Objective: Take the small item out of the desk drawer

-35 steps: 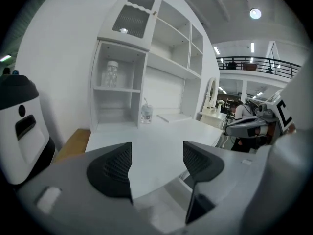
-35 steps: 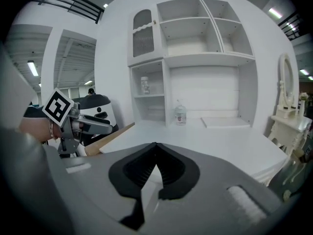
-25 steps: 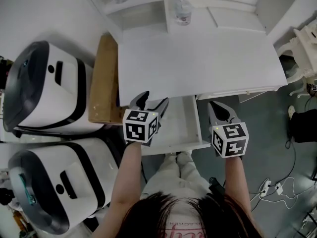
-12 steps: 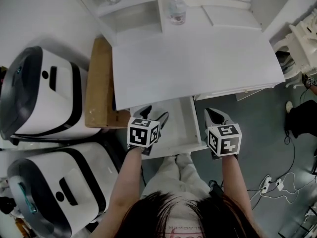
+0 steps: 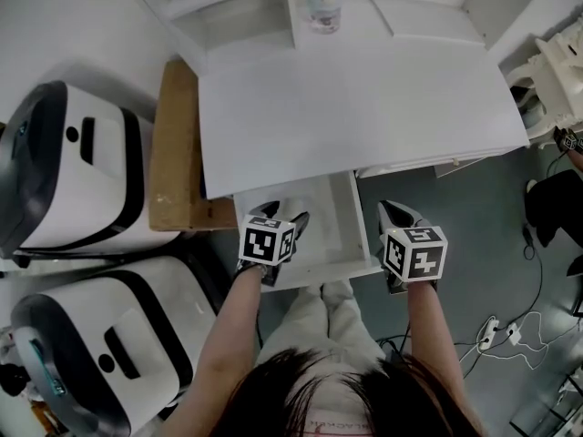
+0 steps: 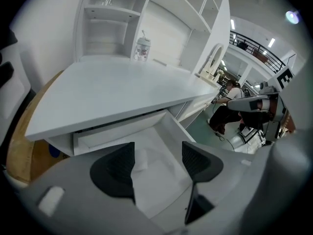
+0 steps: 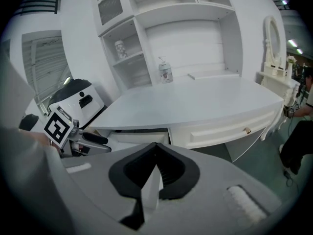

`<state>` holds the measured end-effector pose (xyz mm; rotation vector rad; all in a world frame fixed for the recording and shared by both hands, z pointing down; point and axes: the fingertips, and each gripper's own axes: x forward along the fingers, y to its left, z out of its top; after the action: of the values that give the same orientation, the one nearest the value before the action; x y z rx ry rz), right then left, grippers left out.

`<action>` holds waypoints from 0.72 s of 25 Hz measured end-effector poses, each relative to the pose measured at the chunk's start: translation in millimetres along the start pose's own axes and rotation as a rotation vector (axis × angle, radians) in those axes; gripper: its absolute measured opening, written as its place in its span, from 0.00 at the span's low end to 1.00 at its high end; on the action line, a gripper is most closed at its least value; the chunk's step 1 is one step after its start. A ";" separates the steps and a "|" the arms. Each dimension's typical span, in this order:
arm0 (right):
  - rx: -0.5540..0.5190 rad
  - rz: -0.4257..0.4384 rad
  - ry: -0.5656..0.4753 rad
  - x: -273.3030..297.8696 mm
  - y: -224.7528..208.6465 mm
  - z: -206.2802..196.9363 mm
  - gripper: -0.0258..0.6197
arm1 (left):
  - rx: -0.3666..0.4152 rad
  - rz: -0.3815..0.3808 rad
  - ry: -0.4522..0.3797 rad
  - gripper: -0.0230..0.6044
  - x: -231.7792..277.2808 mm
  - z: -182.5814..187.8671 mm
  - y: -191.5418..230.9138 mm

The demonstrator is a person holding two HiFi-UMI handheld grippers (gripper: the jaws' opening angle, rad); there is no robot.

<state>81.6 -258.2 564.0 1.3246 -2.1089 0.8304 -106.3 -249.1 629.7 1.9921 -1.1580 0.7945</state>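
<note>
The white desk (image 5: 364, 107) has its left drawer (image 5: 349, 226) pulled out toward me. My left gripper (image 5: 284, 215) hovers open over the drawer's left half. In the left gripper view the left gripper (image 6: 157, 153) frames the drawer floor (image 6: 164, 173), and a small white item (image 6: 141, 159) lies there beside the left jaw; its shape is hard to make out. My right gripper (image 5: 393, 209) is shut and hangs over the floor just right of the drawer. The right gripper (image 7: 156, 148) has its tips touching, and nothing is clearly held.
A clear bottle (image 5: 321, 12) stands at the back of the desk under white shelves (image 7: 166, 13). Two white-and-black machines (image 5: 73, 162) and a brown board (image 5: 173, 144) flank the desk's left. A shut drawer with a knob (image 7: 247, 129) is right of centre. Cables (image 5: 501, 330) lie on the floor.
Both grippers have drawn back a little from the desk's front edge toward me. The drawer stays open, and the jaws hold the same states.
</note>
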 end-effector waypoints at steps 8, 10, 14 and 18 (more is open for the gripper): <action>0.023 -0.025 0.040 16.8 -12.7 -14.9 0.04 | -0.073 0.005 0.099 0.55 34.2 -31.5 15.8; 0.026 -0.030 0.046 22.0 -15.2 -16.9 0.04 | -0.087 0.007 0.115 0.55 40.8 -35.4 20.4; 0.031 -0.041 0.057 28.1 -21.3 -22.9 0.04 | -0.121 0.009 0.147 0.54 55.2 -46.9 26.0; 0.031 -0.058 0.052 29.0 -31.0 -25.5 0.04 | -0.140 0.004 0.159 0.54 72.0 -52.8 26.4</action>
<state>101.0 -267.7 608.5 1.3584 -2.0156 0.8674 -108.7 -250.4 722.7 1.7794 -1.0941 0.8345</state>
